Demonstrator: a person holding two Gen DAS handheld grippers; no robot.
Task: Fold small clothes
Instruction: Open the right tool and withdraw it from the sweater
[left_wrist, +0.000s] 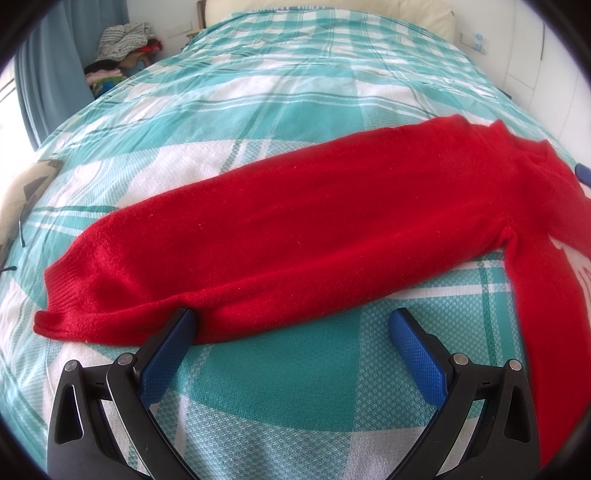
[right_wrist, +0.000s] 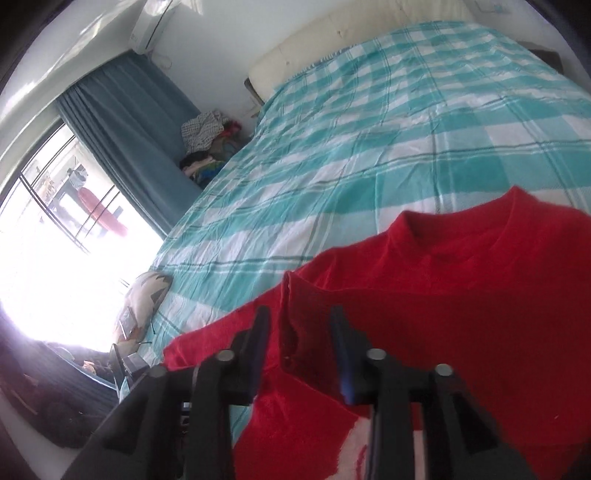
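Red sweater (left_wrist: 332, 221) lies spread across the bed (left_wrist: 258, 110) near its foot edge, one sleeve stretched out flat toward the window-side edge. Left gripper (left_wrist: 291, 325) hangs wide open, one pad touching the sleeve's near edge. Right gripper (right_wrist: 299, 332) stands parted over the sweater's body, a fold of red fabric between its fingers, unpinched.

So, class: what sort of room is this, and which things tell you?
Most likely a bedroom: a bed under a teal checked cover, blue curtains beside a window, and a clothes pile in the corner.
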